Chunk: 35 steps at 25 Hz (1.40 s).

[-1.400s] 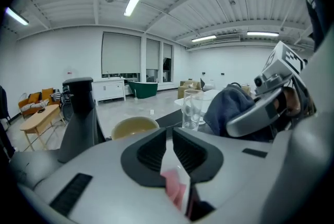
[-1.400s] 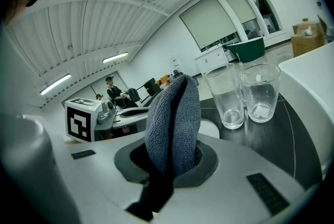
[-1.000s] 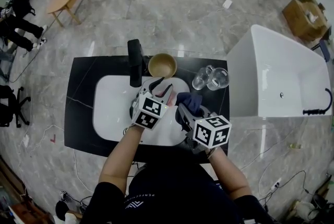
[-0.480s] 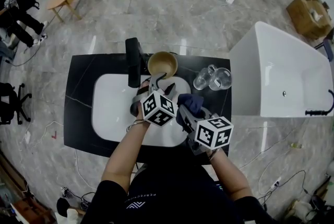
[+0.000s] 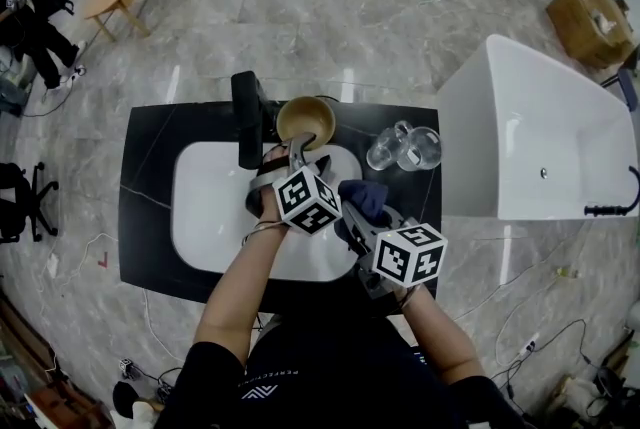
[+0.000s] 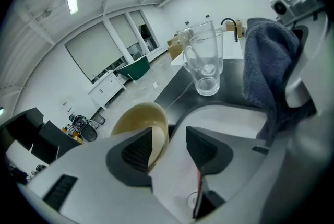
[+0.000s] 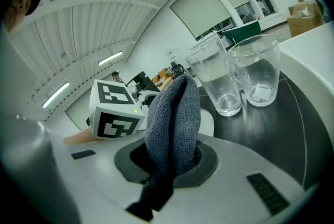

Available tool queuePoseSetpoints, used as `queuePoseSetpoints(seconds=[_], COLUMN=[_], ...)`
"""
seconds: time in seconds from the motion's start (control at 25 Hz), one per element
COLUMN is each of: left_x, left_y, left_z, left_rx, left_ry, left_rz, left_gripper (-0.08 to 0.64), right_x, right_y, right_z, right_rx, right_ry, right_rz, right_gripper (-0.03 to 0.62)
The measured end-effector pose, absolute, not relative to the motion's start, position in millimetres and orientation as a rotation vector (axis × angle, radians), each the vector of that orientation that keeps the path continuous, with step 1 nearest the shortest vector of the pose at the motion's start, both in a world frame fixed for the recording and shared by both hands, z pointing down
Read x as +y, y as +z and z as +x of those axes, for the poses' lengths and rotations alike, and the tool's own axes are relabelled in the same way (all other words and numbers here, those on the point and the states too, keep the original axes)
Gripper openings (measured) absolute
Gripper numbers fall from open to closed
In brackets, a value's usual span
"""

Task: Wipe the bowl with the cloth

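Note:
A tan bowl (image 5: 306, 120) (image 6: 140, 122) stands on the black counter (image 5: 150, 132) behind the white sink, next to the faucet. My left gripper (image 5: 301, 160) (image 6: 168, 148) is open at the bowl's near rim. The rim stands in the gap between the jaws, with one pad inside the bowl and the other clear of its wall. My right gripper (image 5: 362, 209) (image 7: 172, 161) is shut on a dark blue-grey cloth (image 5: 366, 196) (image 7: 174, 113) (image 6: 267, 75), which stands bunched up from its jaws, just right of the left gripper over the sink's front right.
Two clear glasses (image 5: 403, 148) (image 6: 203, 61) (image 7: 237, 79) stand on the counter right of the bowl. A black faucet (image 5: 246, 117) rises left of it, above the white sink (image 5: 205, 207). A white bathtub (image 5: 530, 137) is close on the right.
My left gripper has moved forward and up to the bowl's rim, and its cube has turned. The right gripper with the cloth has hardly moved.

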State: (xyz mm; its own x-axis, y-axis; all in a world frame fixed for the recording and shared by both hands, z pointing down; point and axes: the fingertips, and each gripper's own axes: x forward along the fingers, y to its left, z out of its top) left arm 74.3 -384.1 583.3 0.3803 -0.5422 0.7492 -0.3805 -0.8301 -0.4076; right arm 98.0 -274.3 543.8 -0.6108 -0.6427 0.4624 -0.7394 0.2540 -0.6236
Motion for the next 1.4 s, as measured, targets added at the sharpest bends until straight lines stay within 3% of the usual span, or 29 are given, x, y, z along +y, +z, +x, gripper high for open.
queuePoseSetpoints(seconds=[0.16, 0.36, 0.44, 1.4], left_x=[-386.1, -388.2, -387.5, -314.7], left_y=[587.2, 584.2, 582.5, 530.1], left_z=[72.4, 70.3, 71.2, 62.9], left_rx=[0.823, 0.842, 0.845, 0.951], left_ry=[-1.458, -1.449, -1.439, -1.073], left_rz=[-2.439, -2.397, -2.398, -2.822], left_gripper=[0.185, 0.044, 0.026, 0.023], right_x=[-272.8, -272.7, -272.9, -257.4], right_y=[544.5, 543.0, 541.4, 498.8], right_z=[100.8, 104.5, 105.9, 109.1], right_rx=[-2.391, -2.391, -2.393, -2.453], right_ry=[1.319, 1.315, 1.31, 1.186], right_rz=[1.338, 1.362, 1.373, 1.511], right_gripper=[0.064, 0.064, 0.064, 0.063])
